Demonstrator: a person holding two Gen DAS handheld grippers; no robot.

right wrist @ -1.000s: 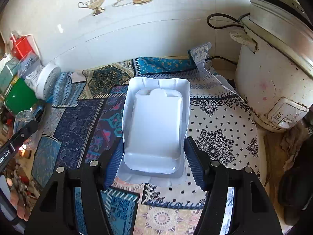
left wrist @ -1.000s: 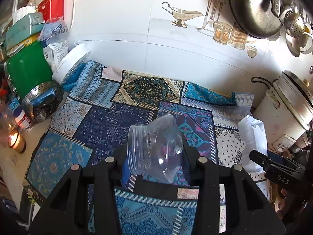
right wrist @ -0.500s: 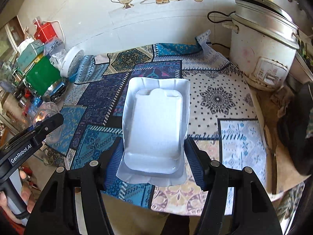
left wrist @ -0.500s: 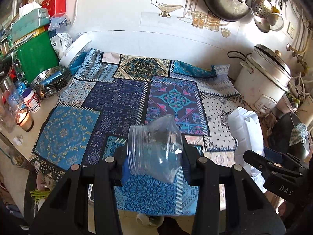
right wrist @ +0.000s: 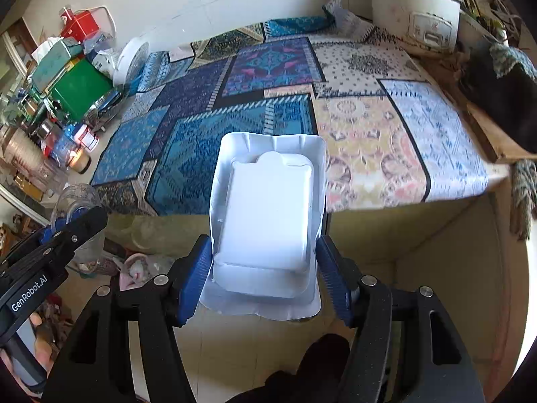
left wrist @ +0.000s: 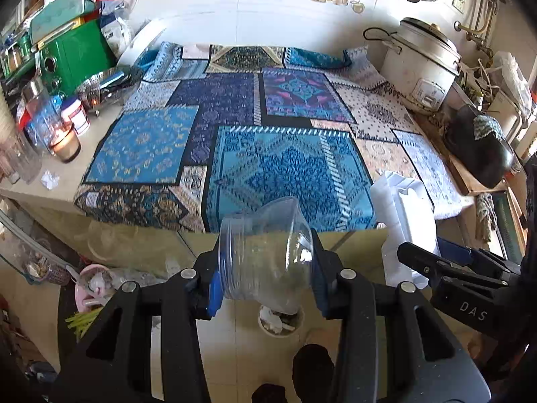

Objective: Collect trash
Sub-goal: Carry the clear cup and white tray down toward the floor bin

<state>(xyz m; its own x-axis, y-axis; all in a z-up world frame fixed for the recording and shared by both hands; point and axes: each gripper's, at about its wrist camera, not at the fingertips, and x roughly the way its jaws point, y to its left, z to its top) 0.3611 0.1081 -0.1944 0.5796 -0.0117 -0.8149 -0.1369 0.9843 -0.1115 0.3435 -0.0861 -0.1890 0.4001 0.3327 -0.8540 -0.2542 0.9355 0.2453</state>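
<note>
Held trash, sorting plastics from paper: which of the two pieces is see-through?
The clear plastic cup in the left gripper, tipped sideways. The piece in the right gripper is an opaque white tray.

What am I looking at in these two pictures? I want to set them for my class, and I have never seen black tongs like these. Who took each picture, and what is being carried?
No machine is at work here: a person holds a two-finger tool in each hand, and a wide-angle camera on each looks along its fingers. One picture comes from each hand.

In the left view, the left tool is shut on a clear plastic cup, lying sideways between the pads. In the right view, the right tool is shut on a white paper tray.

Both are held out past the edge of a counter covered by a patchwork cloth. Around the cloth stand a rice cooker, a green box and a lit candle. On the floor below sits a small bin with scraps in it.
</note>
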